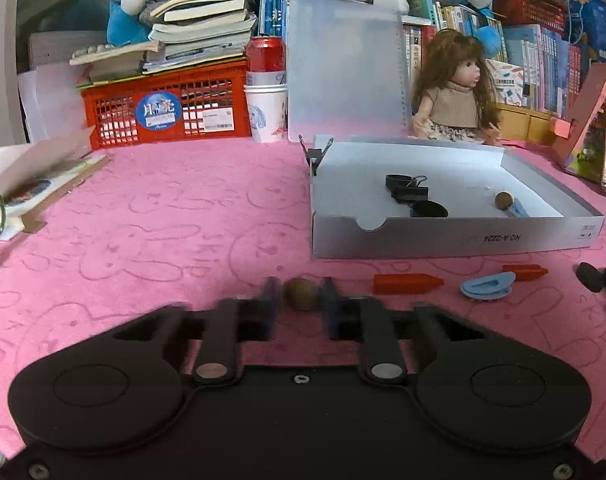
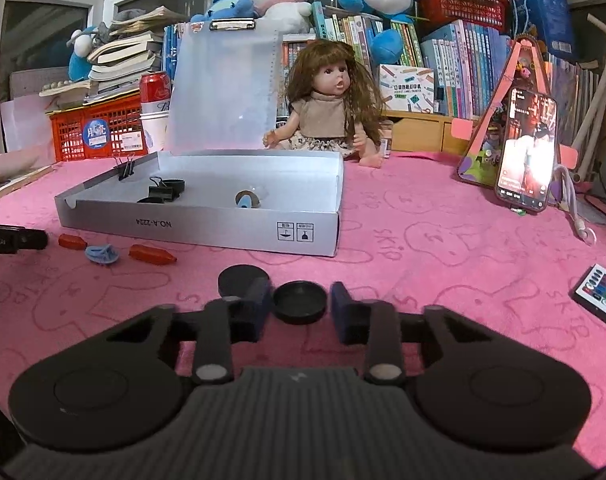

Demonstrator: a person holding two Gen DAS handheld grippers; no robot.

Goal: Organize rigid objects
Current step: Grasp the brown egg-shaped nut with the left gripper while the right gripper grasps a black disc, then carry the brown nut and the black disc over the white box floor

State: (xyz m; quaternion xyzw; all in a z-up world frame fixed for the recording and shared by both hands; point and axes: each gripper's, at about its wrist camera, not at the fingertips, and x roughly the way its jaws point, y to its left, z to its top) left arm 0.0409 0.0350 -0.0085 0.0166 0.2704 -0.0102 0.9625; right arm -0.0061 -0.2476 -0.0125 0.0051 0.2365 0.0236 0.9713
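Note:
On the pink cloth, my left gripper (image 1: pixel 299 294) is shut on a small brown ball (image 1: pixel 302 295), a blue pad against each side of it. My right gripper (image 2: pixel 301 302) is shut on a round black cap (image 2: pixel 300 303). A second black cap (image 2: pixel 243 280) lies just behind its left finger. The open white box (image 1: pixel 455 240) holds black binder clips (image 1: pixel 409 192), a black cap, another brown ball (image 1: pixel 503 201) and a blue clip. In front of the box lie two red crayon-like pieces (image 1: pixel 407 283) (image 2: pixel 151 255) and a blue clip (image 1: pixel 487 286).
A doll (image 2: pixel 331 100) sits behind the box beside an upright clipboard (image 1: pixel 343 68). A lit phone on a pink stand (image 2: pixel 527 152) and a small remote (image 2: pixel 601 294) are at the right. A red crate (image 1: pixel 163 108), can, cup and books line the back and left.

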